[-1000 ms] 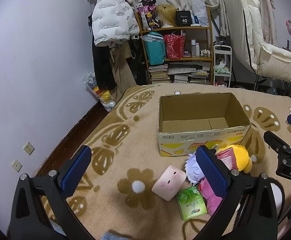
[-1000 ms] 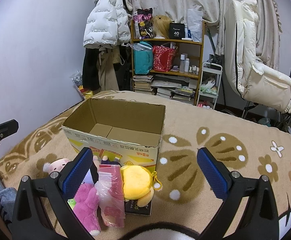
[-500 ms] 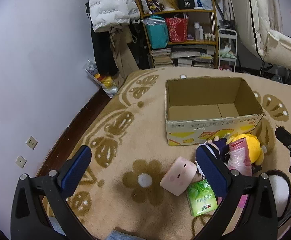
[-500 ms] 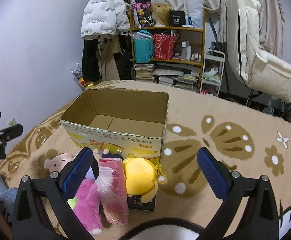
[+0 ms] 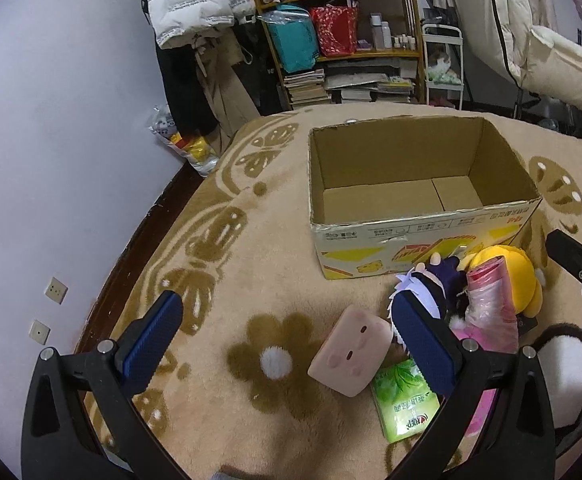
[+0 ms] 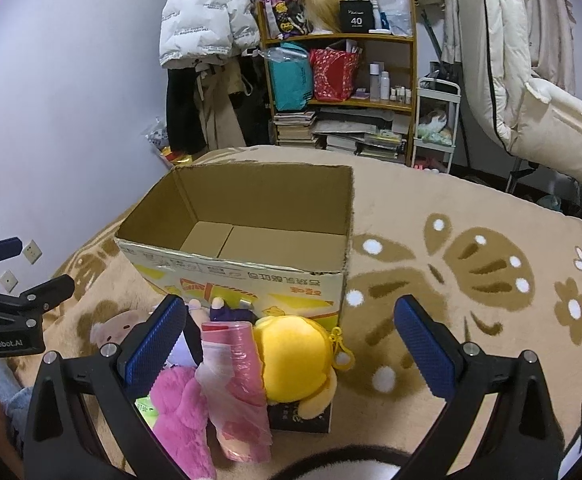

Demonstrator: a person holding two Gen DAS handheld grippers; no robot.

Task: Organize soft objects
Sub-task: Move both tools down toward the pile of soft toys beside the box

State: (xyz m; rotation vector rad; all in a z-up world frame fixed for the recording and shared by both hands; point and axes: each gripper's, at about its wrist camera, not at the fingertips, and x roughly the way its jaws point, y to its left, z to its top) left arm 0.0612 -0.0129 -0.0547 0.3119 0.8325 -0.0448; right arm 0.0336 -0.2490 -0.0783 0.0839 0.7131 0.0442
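Fuzzy plush toys point(image 6: 291, 364), corrugated cardboard box point(image 6: 251, 276)

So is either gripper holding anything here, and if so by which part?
Nothing is held. The left gripper and right gripper are both open and empty, above the soft toys in front of the cardboard box.

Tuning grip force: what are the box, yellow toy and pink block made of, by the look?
Box: corrugated cardboard, matte brown inside, printed outer face, raw torn-looking rim.
Yellow toy: plush fabric, smooth short pile, with a plastic-looking clip.
Pink block: probably soft foam or squishy, smooth matte skin with rounded edges; can't confirm.
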